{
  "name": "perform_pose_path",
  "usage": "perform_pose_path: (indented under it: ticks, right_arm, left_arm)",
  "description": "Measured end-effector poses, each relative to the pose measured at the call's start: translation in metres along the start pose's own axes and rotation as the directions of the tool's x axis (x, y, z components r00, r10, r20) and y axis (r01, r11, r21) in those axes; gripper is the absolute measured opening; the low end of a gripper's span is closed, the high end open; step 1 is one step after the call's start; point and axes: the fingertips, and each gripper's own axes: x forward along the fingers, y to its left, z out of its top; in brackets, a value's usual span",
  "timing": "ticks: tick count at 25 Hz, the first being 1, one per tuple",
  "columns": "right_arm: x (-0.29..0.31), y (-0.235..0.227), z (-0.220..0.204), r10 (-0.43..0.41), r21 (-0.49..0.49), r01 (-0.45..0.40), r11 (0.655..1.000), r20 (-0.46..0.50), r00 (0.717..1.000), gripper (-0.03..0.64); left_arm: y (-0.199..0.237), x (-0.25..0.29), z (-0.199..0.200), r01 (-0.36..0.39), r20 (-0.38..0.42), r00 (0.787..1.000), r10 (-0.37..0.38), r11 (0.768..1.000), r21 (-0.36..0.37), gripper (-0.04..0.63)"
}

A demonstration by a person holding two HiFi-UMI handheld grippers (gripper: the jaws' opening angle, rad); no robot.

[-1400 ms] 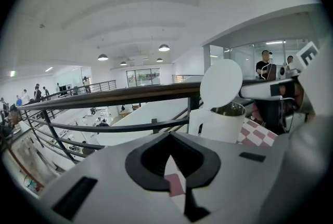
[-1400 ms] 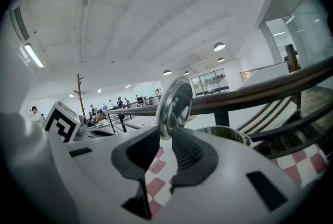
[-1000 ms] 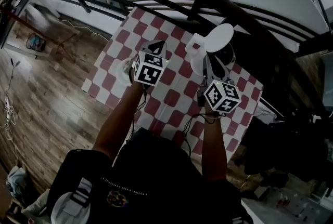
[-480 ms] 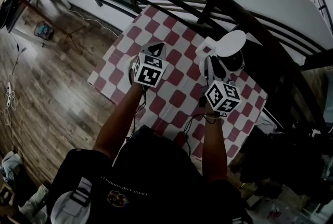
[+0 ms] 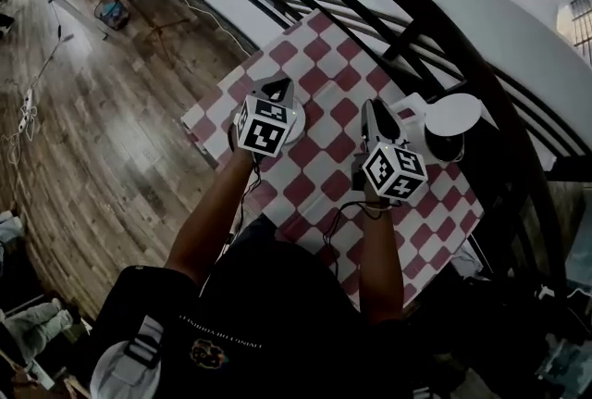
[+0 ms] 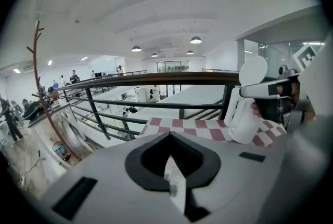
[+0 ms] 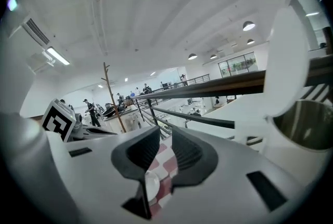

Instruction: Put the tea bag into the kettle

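Observation:
The white kettle (image 5: pixel 442 136) stands on the checked table (image 5: pixel 326 71) near its right edge, its round lid (image 5: pixel 460 115) tipped up. In the right gripper view the kettle's open mouth (image 7: pixel 307 125) is close on the right. My right gripper (image 5: pixel 372 110) hangs just left of the kettle, jaws apart, and only tablecloth shows through the gap (image 7: pixel 165 151). My left gripper (image 5: pixel 279 90) is over the table's left part, shut on a thin white slip, the tea bag (image 6: pixel 176 189). From there the kettle (image 6: pixel 243 118) stands off to the right.
A white round saucer (image 5: pixel 296 123) lies on the cloth beside the left gripper. A dark railing (image 5: pixel 435 27) runs along the table's far side, with a drop behind it. Wooden floor (image 5: pixel 111 129) lies past the table's left edge.
The head view has swung, and the kettle now sits further right of the right gripper. Both grippers have shifted left across the table, away from the kettle.

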Motion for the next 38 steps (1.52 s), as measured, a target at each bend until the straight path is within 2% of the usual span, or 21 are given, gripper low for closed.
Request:
perform_pose_path:
  ticks: [8, 15, 38]
  right_arm:
    - [0.053, 0.073, -0.018, 0.158, -0.04, -0.161, 0.986, -0.066, 0.985, 0.081]
    - [0.066, 0.113, -0.039, 0.229, -0.049, -0.236, 0.97, -0.116, 0.966, 0.08]
    - [0.074, 0.098, -0.065, 0.194, -0.046, -0.205, 0.978, -0.176, 0.965, 0.081]
  left_arm:
    - [0.072, -0.037, -0.048, -0.141, -0.042, 0.99, 0.137, 0.985, -0.102, -0.002]
    - [0.098, -0.064, -0.087, -0.207, -0.091, 0.977, 0.195, 0.966, -0.153, -0.002]
    - [0.08, -0.037, -0.098, -0.15, -0.118, 0.984, 0.132, 0.977, -0.154, -0.002]
